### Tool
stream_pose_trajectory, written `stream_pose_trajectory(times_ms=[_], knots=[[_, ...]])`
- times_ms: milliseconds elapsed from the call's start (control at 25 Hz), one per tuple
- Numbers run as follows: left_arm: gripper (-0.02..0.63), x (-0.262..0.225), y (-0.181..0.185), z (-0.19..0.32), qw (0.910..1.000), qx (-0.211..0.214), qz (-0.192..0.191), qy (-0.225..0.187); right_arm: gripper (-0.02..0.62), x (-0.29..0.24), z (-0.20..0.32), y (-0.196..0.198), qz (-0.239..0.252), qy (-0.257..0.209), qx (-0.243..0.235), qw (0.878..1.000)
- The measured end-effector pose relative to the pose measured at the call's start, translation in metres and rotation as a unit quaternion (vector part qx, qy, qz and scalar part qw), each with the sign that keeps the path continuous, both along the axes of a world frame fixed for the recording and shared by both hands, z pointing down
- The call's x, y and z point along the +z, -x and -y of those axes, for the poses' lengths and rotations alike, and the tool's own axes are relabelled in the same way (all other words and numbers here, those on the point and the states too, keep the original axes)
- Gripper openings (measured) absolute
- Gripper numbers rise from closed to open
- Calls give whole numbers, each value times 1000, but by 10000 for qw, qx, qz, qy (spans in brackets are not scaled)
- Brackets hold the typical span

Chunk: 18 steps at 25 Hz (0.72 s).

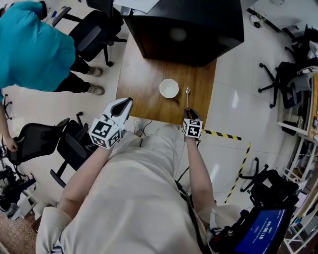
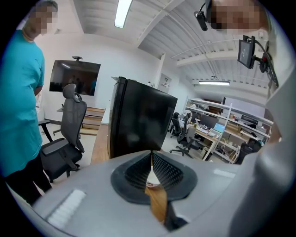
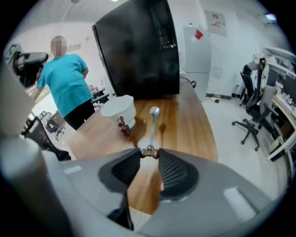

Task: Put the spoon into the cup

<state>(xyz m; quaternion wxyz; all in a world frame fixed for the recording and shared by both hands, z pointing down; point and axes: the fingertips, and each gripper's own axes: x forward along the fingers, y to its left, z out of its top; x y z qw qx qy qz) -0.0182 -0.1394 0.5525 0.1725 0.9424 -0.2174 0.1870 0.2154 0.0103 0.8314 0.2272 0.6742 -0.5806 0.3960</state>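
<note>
Now, right gripper (image 3: pixel 149 155): my jaws pinch only the beaded tip of the spoon (image 3: pixel 153 121), and its bowl juts forward over the wooden table (image 3: pixel 189 125).
Cup (image 3: pixel 118 108): white, upright, just left of the spoon.
Left gripper (image 2: pixel 151 159): jaws together, empty, off the table.
Risk: such an end grip may let the spoon pivot or slip. A swinging bowl could strike the rim and tip the cup.

Bright, even light for you: long white ceiling strip lamp (image 2: pixel 121 13) overhead, glare on glossy pale floor tiles (image 1: pixel 234 101), your gripper views bowed, corners black.
</note>
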Motion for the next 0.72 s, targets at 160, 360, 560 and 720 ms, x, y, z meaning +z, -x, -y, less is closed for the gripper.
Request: stream_pose_trajectory(times_ms=[160,360,560,720], knots=[[11,-1,-4,-4,10000,54,-67,-1,121,-28,4,0,-27,-172,-88,9998],[11,-1,-10,-10,9997,136,-206,-1,121,-64,12,-2,-154,-343,-235,9990],[11,-1,-14,-13,9992,154,-352,77,121,-94,19,3,-225,-456,-423,9978],[11,-2,-13,-18,9989,163,-428,129,121,-113,23,12,-233,-494,-636,9965]])
